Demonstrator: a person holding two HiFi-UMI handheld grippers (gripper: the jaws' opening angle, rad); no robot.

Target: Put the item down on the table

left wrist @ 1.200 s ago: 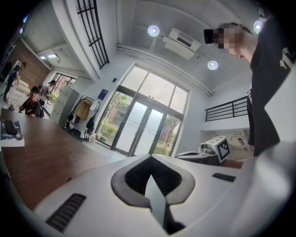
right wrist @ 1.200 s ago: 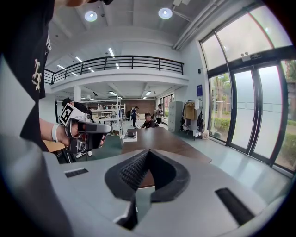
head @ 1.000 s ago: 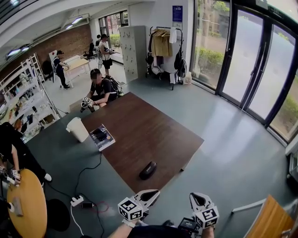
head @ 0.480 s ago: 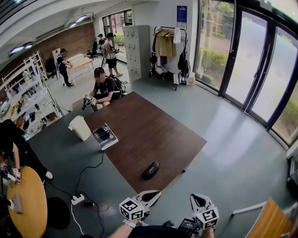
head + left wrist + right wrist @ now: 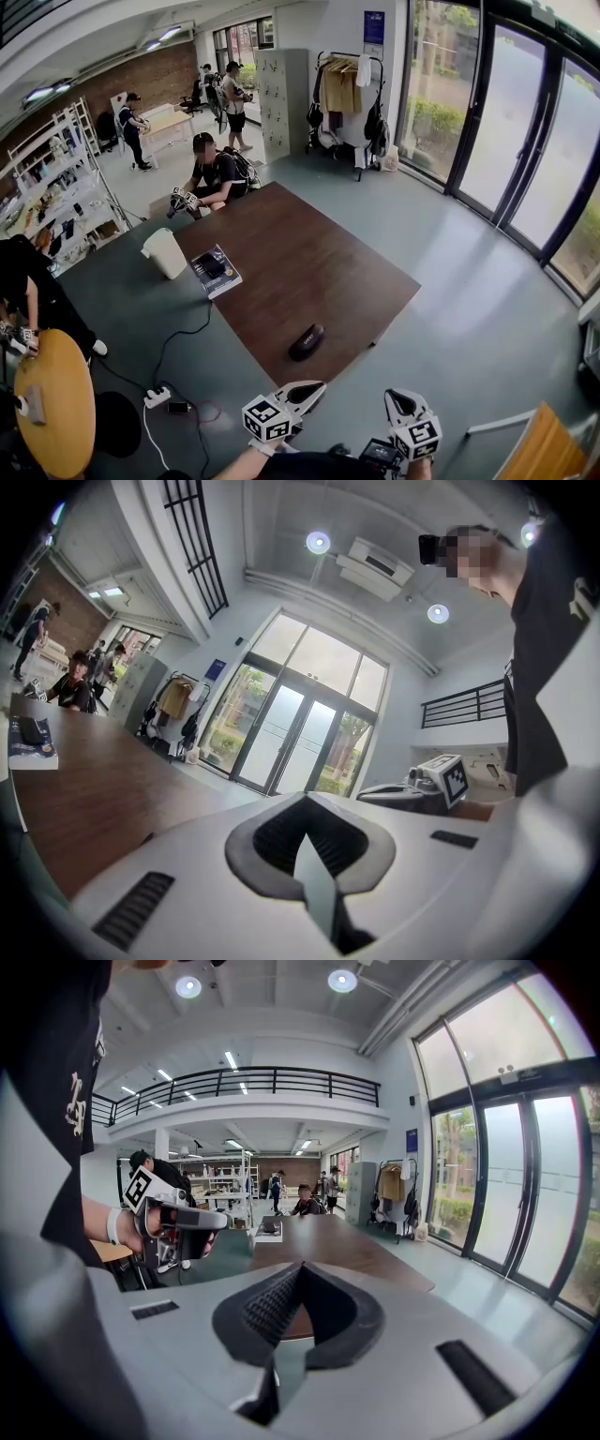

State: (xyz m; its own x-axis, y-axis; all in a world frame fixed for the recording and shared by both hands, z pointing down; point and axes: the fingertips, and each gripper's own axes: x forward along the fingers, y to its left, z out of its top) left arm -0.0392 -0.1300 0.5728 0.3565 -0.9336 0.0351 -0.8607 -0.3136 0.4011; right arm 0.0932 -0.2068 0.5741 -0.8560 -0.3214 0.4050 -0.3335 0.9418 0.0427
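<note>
A black oblong case (image 5: 307, 341) lies flat on the brown table (image 5: 309, 253), close to its near edge. Both grippers hang low in the head view, well short of the table and apart from the case. My left gripper (image 5: 314, 386) is shut with nothing between its jaws, and its own view shows the tips (image 5: 302, 803) meeting over the table (image 5: 103, 789). My right gripper (image 5: 393, 395) is also shut and empty (image 5: 300, 1267). In the right gripper view a hand holds the left gripper (image 5: 173, 1222) off to the left.
A book with a dark object on it (image 5: 216, 272) lies at the table's left edge, beside a white bin (image 5: 165, 253). A person (image 5: 214, 173) crouches at the far end. A power strip (image 5: 157, 397) and cables lie on the floor; a round wooden table (image 5: 52, 412) stands left.
The head view has drifted a little, so the table sits slightly lower and further right in the picture. Both grippers stay shut in the same place. The case has not moved.
</note>
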